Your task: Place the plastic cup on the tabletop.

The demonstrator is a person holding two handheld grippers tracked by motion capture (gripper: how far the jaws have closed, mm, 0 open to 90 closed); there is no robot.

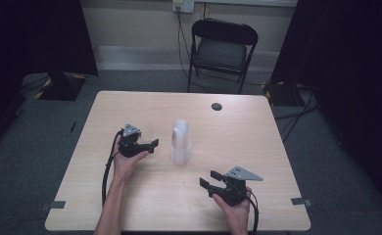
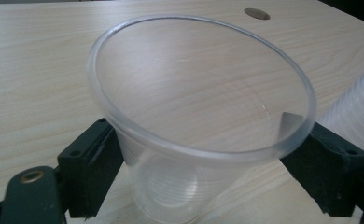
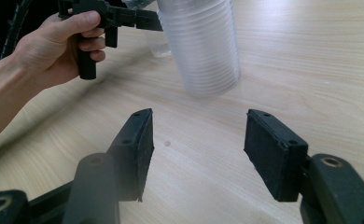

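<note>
The left hand-held gripper (image 2: 203, 182) has a clear plastic cup (image 2: 199, 116) standing between its spread jaws, which flank the cup's sides without visibly pressing it. Just beside it rises a tall stack of clear plastic cups (image 1: 179, 142) mid-way across the pale wooden tabletop (image 1: 238, 132). The right hand-held gripper (image 3: 199, 149) sits nearer the person, jaws spread, with nothing between them.
</note>
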